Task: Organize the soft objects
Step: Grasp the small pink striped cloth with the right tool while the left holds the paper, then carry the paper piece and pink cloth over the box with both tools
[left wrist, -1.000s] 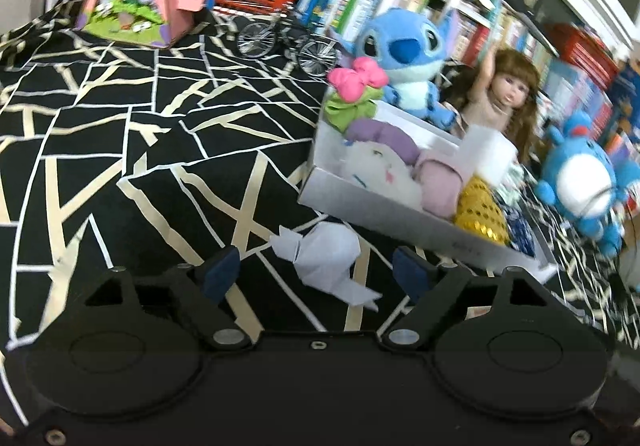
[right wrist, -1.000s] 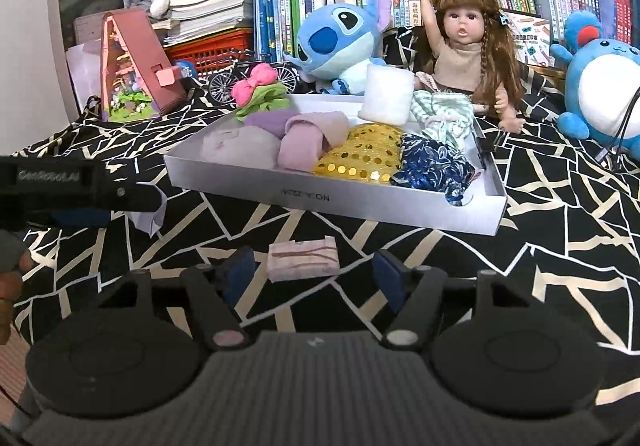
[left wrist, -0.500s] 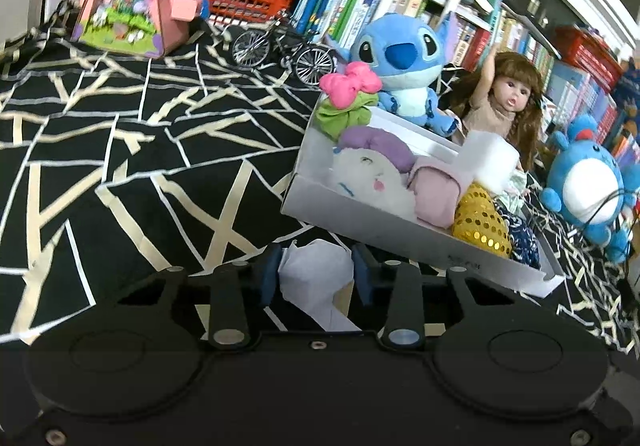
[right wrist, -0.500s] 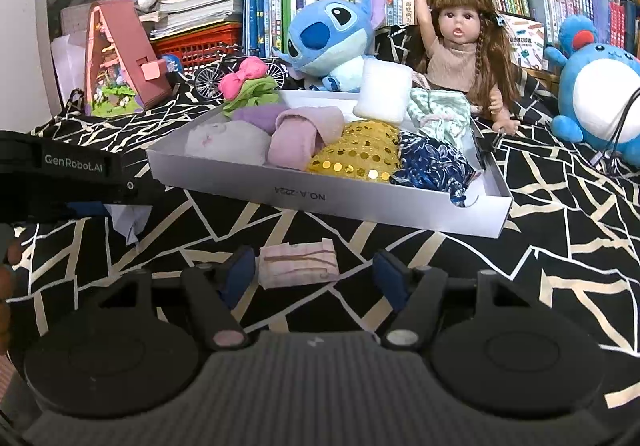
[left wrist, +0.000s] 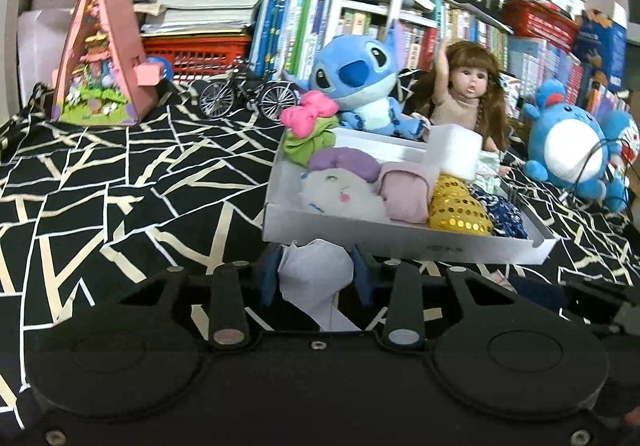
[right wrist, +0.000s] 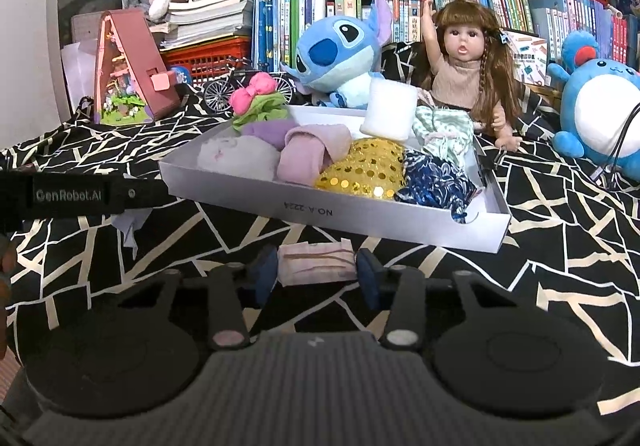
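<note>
A crumpled white cloth (left wrist: pixel 316 270) is pinched between my left gripper's (left wrist: pixel 314 274) blue pads, just in front of the white tray (left wrist: pixel 400 242); that gripper is shut on it. From the right wrist view, the left gripper's body (right wrist: pixel 80 193) shows at the left edge with the white cloth (right wrist: pixel 128 226) hanging under it. A folded pink striped cloth (right wrist: pixel 316 262) lies on the black patterned cover before the tray (right wrist: pixel 360 221). My right gripper (right wrist: pixel 316 272) is closing on it, with both pads touching its ends.
The tray holds several soft items: a pink bow (right wrist: pixel 256 89), a gold sequin pouch (right wrist: pixel 360 173), a white foam block (right wrist: pixel 388 109). Behind it sit a blue plush (right wrist: pixel 336 53), a doll (right wrist: pixel 464 77), a toy bicycle (left wrist: pixel 248 93), a pink toy house (left wrist: pixel 104 57) and bookshelves.
My left gripper closed on the white cloth and carried it up toward the tray's front. My right jaws narrowed from wide apart until they met the pink cloth.
</note>
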